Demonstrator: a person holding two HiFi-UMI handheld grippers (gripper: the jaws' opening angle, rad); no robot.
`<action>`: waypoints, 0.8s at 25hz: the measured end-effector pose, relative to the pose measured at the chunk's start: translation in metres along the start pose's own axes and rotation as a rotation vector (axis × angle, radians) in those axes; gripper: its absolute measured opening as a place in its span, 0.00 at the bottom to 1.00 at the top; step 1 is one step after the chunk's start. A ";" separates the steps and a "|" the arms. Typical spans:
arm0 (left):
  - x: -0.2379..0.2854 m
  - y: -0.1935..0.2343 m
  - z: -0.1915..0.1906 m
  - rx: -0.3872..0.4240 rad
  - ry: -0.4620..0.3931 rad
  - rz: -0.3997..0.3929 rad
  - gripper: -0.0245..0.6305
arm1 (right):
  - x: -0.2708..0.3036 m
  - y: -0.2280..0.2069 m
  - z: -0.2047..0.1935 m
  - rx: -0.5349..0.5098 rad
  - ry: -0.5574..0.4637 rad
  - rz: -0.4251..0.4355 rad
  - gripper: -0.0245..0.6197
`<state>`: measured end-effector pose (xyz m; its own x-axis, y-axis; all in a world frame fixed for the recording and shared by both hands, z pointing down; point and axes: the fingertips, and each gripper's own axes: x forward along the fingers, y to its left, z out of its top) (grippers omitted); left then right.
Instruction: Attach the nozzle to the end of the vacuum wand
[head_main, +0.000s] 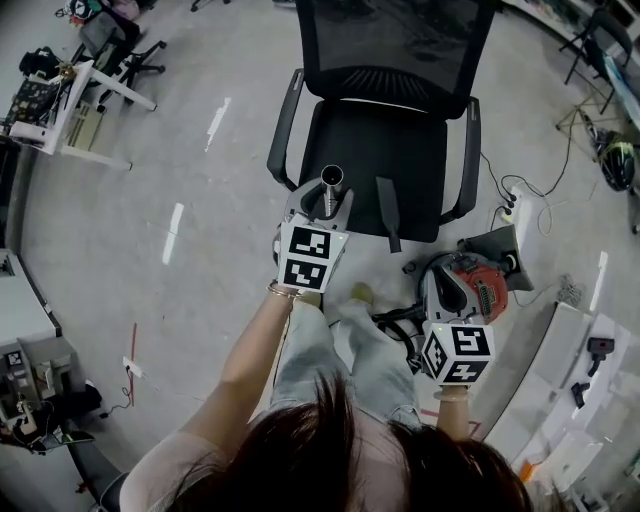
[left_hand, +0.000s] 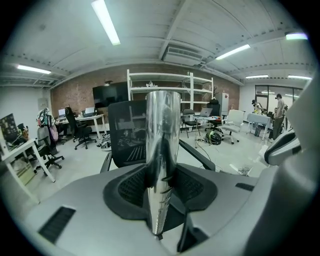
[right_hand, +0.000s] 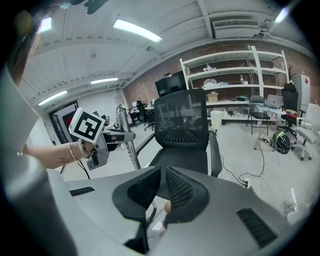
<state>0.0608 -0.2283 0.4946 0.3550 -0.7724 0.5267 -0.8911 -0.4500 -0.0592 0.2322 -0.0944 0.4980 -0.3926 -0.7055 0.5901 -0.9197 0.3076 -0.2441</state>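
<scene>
My left gripper (head_main: 322, 208) is shut on the shiny metal vacuum wand (head_main: 331, 181), whose open end points toward the office chair. In the left gripper view the wand (left_hand: 161, 150) stands upright between the black pads, with the left gripper (left_hand: 161, 172) closed round it. A long black piece (head_main: 387, 212), likely the nozzle, lies on the front of the chair seat. My right gripper (head_main: 455, 345) hangs low at the right above the vacuum body (head_main: 470, 287). The right gripper view shows the right gripper (right_hand: 161, 192) shut and empty, and the wand (right_hand: 128, 140) at the left.
A black mesh office chair (head_main: 385, 120) stands straight ahead. Cables and a power strip (head_main: 507, 206) lie on the floor to the right. White boxes (head_main: 585, 370) line the right edge, and a desk (head_main: 60, 110) stands at the far left. The person's legs (head_main: 340, 350) are below.
</scene>
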 end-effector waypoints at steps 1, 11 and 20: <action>-0.002 0.002 0.000 -0.003 -0.002 0.005 0.28 | 0.004 0.000 -0.002 -0.001 0.008 0.006 0.08; -0.022 0.025 -0.008 -0.029 -0.024 0.047 0.28 | 0.042 -0.004 -0.038 -0.029 0.104 0.045 0.08; -0.032 0.036 -0.013 -0.050 -0.040 0.069 0.28 | 0.083 -0.015 -0.070 -0.053 0.181 0.065 0.08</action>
<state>0.0137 -0.2138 0.4865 0.3026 -0.8182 0.4889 -0.9262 -0.3734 -0.0515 0.2143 -0.1132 0.6046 -0.4390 -0.5580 0.7042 -0.8887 0.3852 -0.2487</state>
